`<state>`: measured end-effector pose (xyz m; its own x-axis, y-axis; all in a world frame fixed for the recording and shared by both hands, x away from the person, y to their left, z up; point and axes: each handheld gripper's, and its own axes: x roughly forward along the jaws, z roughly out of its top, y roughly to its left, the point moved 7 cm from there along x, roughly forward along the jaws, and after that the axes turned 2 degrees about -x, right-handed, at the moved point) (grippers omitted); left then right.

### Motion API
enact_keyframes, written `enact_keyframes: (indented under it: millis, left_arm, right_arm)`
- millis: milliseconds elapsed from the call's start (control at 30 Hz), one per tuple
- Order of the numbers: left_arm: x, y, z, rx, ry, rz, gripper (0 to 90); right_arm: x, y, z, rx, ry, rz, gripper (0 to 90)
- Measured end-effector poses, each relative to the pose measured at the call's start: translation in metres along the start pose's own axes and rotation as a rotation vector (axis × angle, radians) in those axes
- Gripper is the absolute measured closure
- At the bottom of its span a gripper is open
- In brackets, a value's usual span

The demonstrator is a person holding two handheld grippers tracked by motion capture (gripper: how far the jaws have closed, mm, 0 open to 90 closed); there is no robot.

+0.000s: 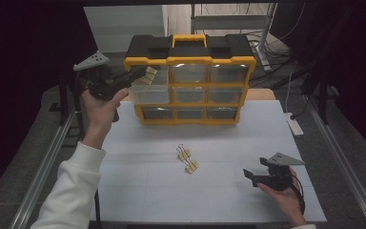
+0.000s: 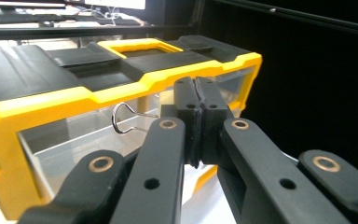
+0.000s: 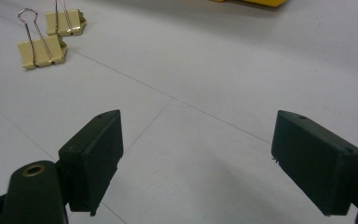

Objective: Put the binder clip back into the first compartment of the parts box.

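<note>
A yellow-and-black drawer organizer (image 1: 190,43) with clear drawers stands at the back of the white table (image 1: 138,191). My left gripper (image 1: 142,72) is raised in front of its top-left drawer (image 1: 145,88), which looks pulled out a little. Its jaws are shut on a pale yellow binder clip (image 1: 149,74). In the left gripper view the shut gripper (image 2: 196,91) pinches the clip, whose wire loop (image 2: 123,119) sticks out to the left. My right gripper (image 1: 249,175) rests low at the front right, open (image 3: 198,140), nothing between its jaws.
Two more pale yellow binder clips (image 1: 184,152) (image 1: 191,165) lie mid-table; in the right gripper view these clips (image 3: 42,49) (image 3: 65,22) lie ahead to the left. A white power strip (image 1: 295,125) lies off the table's right edge. Metal rails run along both sides.
</note>
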<state>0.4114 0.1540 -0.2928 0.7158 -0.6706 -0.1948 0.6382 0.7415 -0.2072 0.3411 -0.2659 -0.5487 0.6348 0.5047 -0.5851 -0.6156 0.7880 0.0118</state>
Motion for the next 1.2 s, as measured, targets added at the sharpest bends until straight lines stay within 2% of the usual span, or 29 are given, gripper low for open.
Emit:
enact_keyframes:
  millis: [200, 467, 500, 533, 600, 700, 767, 867, 967, 1033, 1133, 1200]
  left_arm:
    - [0.005, 0.01, -0.001, -0.02, 0.007, 0.019, 89.2]
    - [0.009, 0.014, 0.0, -0.027, 0.015, 0.032, 88.8]
    - [0.01, 0.014, -0.001, -0.02, 0.014, 0.037, 87.3]
    - [0.011, 0.014, -0.001, -0.014, 0.015, 0.04, 79.6]
    - [0.011, 0.013, -0.002, -0.018, 0.02, 0.025, 62.1]
    - [0.009, 0.006, -0.002, 0.009, 0.02, 0.015, 41.7]
    - [0.007, 0.002, -0.002, 0.021, 0.012, 0.006, 34.5]
    - [0.001, -0.011, -0.005, 0.047, 0.011, -0.044, 32.1]
    - [-0.003, -0.016, -0.008, 0.061, 0.02, -0.061, 31.3]
    - [-0.007, -0.022, -0.012, 0.064, 0.026, -0.084, 31.2]
    - [-0.015, -0.03, -0.02, 0.047, 0.035, -0.143, 31.3]
    - [-0.019, -0.034, -0.025, 0.048, 0.04, -0.153, 31.2]
  right_arm:
    - [0.0, 0.0, 0.0, 0.0, 0.001, 0.004, 17.0]
    - [0.0, 0.0, 0.0, 0.0, 0.002, 0.005, 16.9]
    - [0.001, 0.001, 0.0, 0.0, 0.001, 0.009, 16.9]
    - [0.001, 0.001, 0.0, 0.0, 0.001, 0.01, 16.9]
    - [0.001, 0.001, 0.0, 0.0, 0.002, 0.011, 16.9]
    - [0.001, 0.001, 0.0, 0.0, 0.002, 0.011, 16.9]
    - [0.001, 0.0, -0.001, -0.001, 0.003, 0.011, 16.9]
    - [0.001, 0.001, -0.001, 0.0, 0.003, 0.01, 16.9]
    - [0.001, 0.001, -0.001, 0.0, 0.003, 0.012, 16.8]
    - [0.001, 0.001, -0.001, -0.001, 0.003, 0.012, 16.9]
    - [0.001, 0.001, -0.001, -0.001, 0.004, 0.01, 16.8]
    - [0.001, 0.001, -0.001, 0.0, 0.005, 0.01, 16.8]
